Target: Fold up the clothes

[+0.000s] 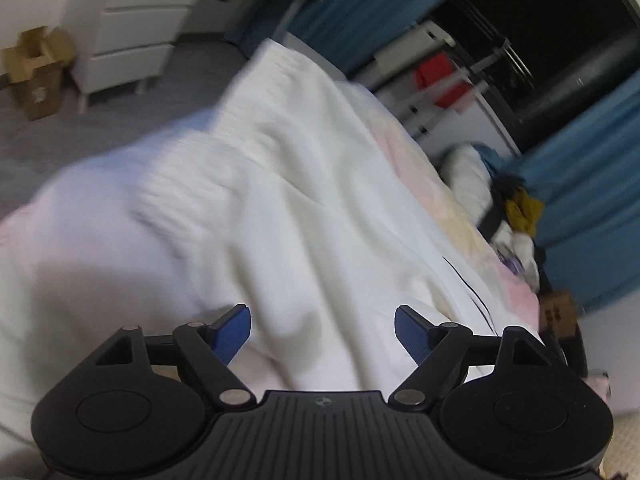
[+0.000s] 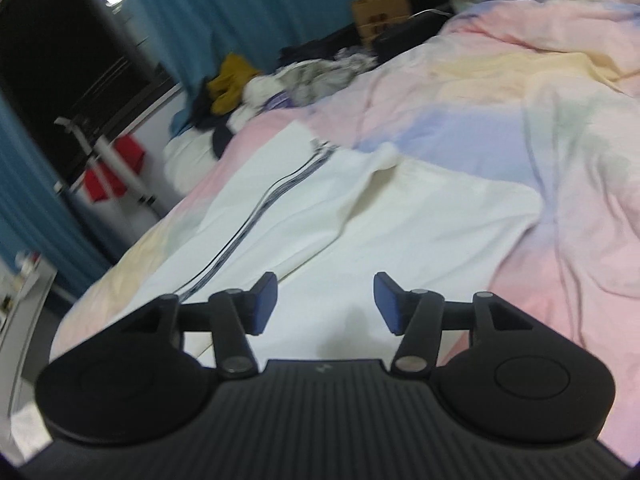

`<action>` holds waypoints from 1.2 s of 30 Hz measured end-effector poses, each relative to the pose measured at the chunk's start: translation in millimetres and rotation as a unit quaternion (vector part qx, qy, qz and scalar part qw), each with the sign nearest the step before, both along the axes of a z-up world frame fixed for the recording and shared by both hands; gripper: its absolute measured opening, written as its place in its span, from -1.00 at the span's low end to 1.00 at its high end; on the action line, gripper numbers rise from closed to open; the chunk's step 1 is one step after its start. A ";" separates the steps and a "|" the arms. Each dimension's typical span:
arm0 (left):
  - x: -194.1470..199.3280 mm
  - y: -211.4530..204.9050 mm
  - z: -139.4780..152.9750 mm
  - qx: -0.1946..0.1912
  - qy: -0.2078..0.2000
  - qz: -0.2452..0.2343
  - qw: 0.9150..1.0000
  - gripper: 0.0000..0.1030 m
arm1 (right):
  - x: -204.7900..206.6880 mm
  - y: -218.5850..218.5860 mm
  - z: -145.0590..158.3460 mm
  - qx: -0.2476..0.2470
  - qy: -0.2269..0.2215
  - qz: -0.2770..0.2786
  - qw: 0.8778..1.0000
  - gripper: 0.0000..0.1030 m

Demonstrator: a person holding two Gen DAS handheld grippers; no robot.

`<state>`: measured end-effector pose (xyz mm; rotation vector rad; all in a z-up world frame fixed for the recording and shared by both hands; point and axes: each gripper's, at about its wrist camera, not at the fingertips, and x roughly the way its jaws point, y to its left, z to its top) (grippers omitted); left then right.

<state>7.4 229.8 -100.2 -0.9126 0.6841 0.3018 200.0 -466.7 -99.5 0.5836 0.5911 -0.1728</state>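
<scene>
A white garment (image 1: 256, 184) lies spread over the bed, blurred in the left wrist view. Its ribbed hem shows toward the far left. My left gripper (image 1: 322, 334) hovers over the near part of it, open, with nothing between the blue pads (image 1: 232, 334). In the right wrist view the same white garment (image 2: 360, 220) lies flat on the pastel bedcover (image 2: 540, 120), with a dark striped line (image 2: 256, 216) running along it. My right gripper (image 2: 325, 306) is above its near edge, open and empty.
A pile of mixed clothes (image 2: 280, 80) with a mustard piece sits at the bed's far side beside blue curtains (image 2: 224, 8). A white dresser (image 1: 132, 36) and a cardboard box (image 1: 36, 72) stand on the grey floor. A drying rack with red cloth (image 1: 440, 76) is by the window.
</scene>
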 end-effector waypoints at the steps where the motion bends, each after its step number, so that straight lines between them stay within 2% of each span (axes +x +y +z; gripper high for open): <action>1: -1.9 6.3 -3.0 -0.016 0.001 0.011 1.000 0.59 | -1.2 -4.0 -2.0 0.004 0.002 -0.015 1.000 0.16; 4: 1.7 17.8 -13.2 -0.052 0.015 0.041 0.998 0.58 | -6.7 -19.6 -8.2 0.030 0.005 -0.067 0.997 0.17; 6: 4.7 23.8 -20.1 -0.061 0.021 0.064 0.996 0.58 | -12.6 -31.9 -12.7 0.048 0.006 -0.105 0.993 0.18; 9: 10.8 31.1 -29.3 -0.069 0.016 0.079 0.994 0.49 | -16.1 -49.0 -24.8 0.089 0.013 -0.140 0.986 0.20; 10: 12.9 32.1 -30.6 -0.070 0.011 0.080 0.994 0.40 | -15.1 -53.5 -29.4 0.100 0.017 -0.147 0.984 0.20; 11: 14.9 33.1 -31.8 -0.071 0.005 0.081 0.994 0.28 | -13.5 -57.0 -34.1 0.108 0.022 -0.153 0.982 0.20; 14: 17.7 31.1 -30.8 -0.069 -0.015 0.081 0.994 0.19 | -7.5 -64.2 -45.7 0.125 0.034 -0.169 0.977 0.20; 17: 17.1 23.4 -30.5 -0.070 -0.030 0.080 0.994 0.18 | -5.4 -72.0 -52.9 0.130 0.044 -0.197 0.971 0.20; 21: 29.2 16.7 -41.3 -0.078 -0.007 0.058 0.995 0.22 | -8.0 -81.4 -55.8 0.099 0.042 -0.241 0.964 0.20; 27: 38.3 0.1 -45.6 -0.059 0.000 0.035 0.998 0.39 | 1.7 -92.6 -71.7 0.116 0.040 -0.240 0.963 0.20; 30: 39.3 1.9 -50.6 -0.066 0.001 0.047 0.997 0.23 | 13.2 -92.5 -80.8 0.125 0.040 -0.241 0.962 0.19; 32: 40.0 4.5 -55.3 -0.075 0.003 0.058 0.995 0.01 | 20.9 -92.4 -86.9 0.131 0.040 -0.242 0.961 0.18; 34: 40.2 7.3 -59.1 -0.081 0.005 0.066 0.994 -0.07 | 28.6 -92.3 -92.9 0.136 0.040 -0.243 0.960 0.11; 36: 39.6 10.6 -61.4 -0.083 0.005 0.067 0.994 -0.08 | 36.2 -92.1 -98.9 0.142 0.039 -0.244 0.958 0.10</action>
